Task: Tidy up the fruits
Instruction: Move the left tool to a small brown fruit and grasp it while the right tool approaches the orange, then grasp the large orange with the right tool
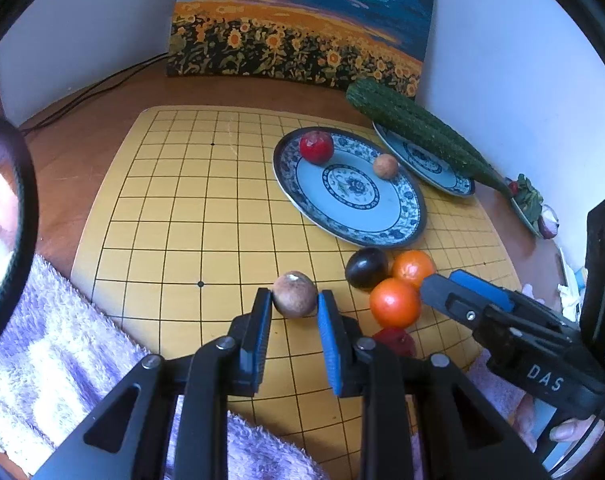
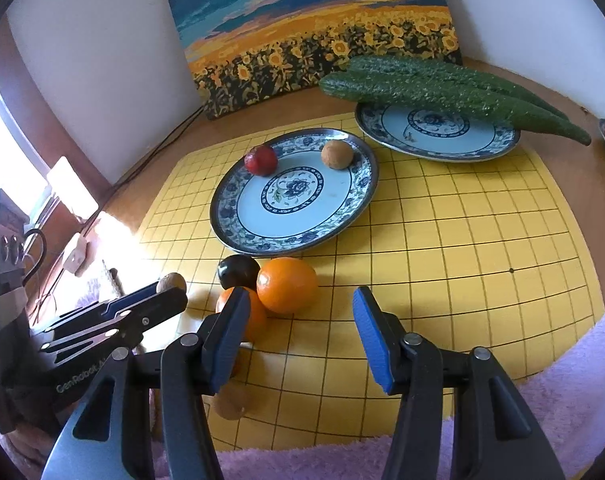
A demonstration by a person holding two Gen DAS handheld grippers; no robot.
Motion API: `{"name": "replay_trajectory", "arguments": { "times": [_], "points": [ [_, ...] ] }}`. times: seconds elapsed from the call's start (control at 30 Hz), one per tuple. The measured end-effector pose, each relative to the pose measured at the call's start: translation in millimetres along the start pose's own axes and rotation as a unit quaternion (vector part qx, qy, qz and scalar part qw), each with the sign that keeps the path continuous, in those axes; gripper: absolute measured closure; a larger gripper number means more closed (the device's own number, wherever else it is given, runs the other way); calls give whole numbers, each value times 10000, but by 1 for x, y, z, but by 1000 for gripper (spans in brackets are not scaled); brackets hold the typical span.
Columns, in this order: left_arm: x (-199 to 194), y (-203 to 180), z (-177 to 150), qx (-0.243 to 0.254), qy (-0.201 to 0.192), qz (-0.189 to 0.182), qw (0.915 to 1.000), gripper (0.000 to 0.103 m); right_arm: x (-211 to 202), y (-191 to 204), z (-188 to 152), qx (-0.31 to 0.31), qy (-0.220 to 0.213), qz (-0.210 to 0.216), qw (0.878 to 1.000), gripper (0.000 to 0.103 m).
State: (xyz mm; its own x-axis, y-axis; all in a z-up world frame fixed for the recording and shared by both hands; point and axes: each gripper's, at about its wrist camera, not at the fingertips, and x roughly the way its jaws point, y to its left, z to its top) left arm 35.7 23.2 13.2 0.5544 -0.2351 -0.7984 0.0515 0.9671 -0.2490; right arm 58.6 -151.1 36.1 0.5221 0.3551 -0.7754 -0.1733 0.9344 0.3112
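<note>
Left tongs (image 1: 295,300): we see them narrowed onto the brown fruit (image 1: 294,294), angled down over the yellow grid board (image 1: 206,216).
Right tongs (image 2: 300,312): we see them half-spread, empty, angled down beside the oranges (image 2: 287,285).

Right gripper (image 2: 300,330) with blue pads apart over the yellow grid board (image 2: 462,240), two oranges (image 2: 287,285) and a dark plum (image 2: 237,271) just ahead, near plate (image 2: 238,236) bearing red and brown fruits, far plate (image 2: 498,146) under two cucumbers (image 2: 442,94), left gripper (image 2: 170,292) closed on a brown fruit (image 2: 172,281).
</note>
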Motion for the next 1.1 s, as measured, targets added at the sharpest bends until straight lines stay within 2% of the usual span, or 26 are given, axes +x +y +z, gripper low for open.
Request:
{"name": "replay_trajectory", "arguments": {
  "times": [0.27,0.43,0.77,0.83,1.0,1.1],
  "points": [
    [-1,8,1,-98,-15,37,9999,78,9,-1,5,180,-70,53,9998,48],
    [0,10,2,-141,10,26,9999,78,14,-11,6,565,2,248,9981,48],
    [3,9,2,-182,34,10,9998,78,15,-5,6,424,-63,154,9990,49],
    [3,10,2,-198,32,6,9998,78,16,-5,7,420,-61,180,9989,51],
    [2,12,1,-220,15,16,9998,78,17,-2,7,425,-59,344,9985,64],
    [0,12,1,-228,-11,29,9997,78,15,1,7,346,-86,330,9988,66]
  ]
}}
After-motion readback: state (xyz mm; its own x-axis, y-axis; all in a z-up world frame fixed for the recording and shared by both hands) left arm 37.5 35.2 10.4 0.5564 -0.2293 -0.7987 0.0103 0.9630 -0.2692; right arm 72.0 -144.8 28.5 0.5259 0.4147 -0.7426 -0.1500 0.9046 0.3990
